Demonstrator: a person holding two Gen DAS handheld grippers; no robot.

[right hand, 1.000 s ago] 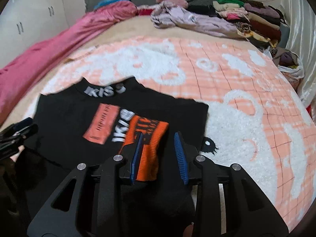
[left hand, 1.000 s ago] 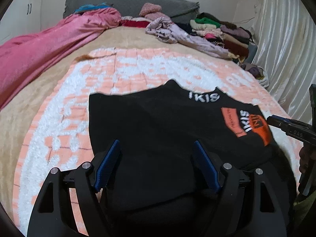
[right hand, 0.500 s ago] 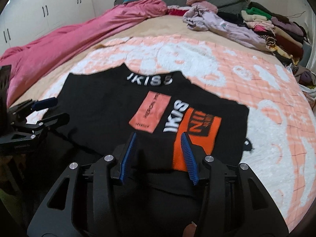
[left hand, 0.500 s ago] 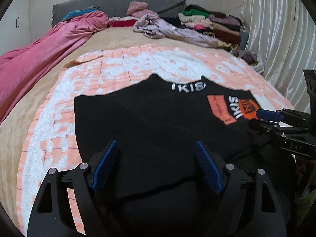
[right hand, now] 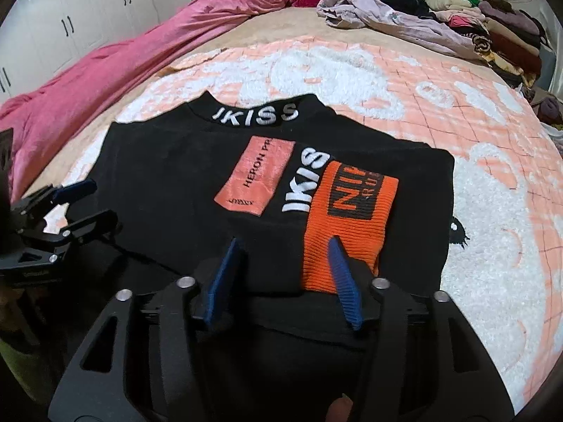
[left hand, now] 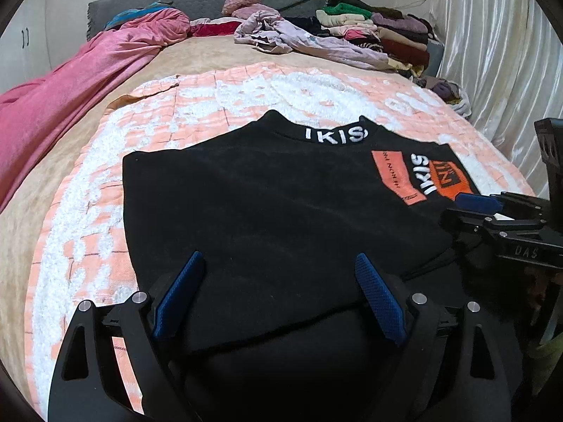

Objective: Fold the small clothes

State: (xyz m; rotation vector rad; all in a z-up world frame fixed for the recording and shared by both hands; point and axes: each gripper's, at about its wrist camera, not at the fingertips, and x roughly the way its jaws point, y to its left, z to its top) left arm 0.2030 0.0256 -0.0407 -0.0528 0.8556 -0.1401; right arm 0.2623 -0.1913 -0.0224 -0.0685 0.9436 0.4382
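— Since a second ago both pairs of jaws have spread apart, and the orange cuff has slipped free of the right gripper's pads. What does the left wrist view give?

— Left gripper [left hand: 278,292] is low over the near hem of the black sweater [left hand: 267,204], jaws wide and opening, pads clear of the cloth. The sweater lies flat on the orange-and-white blanket [left hand: 105,190], collar lettering away from the camera. The right gripper [left hand: 489,211] comes in from the right edge at the sweater's side.

— And the right wrist view?

— Right gripper [right hand: 285,270] has its jaws opening; the sweater's hem lies between the pads, unpinched. The orange cuff [right hand: 348,211] rests folded across the chest, just beside the right pad. Farther back are a pink quilt [right hand: 140,52] and stacked clothes [right hand: 492,28].
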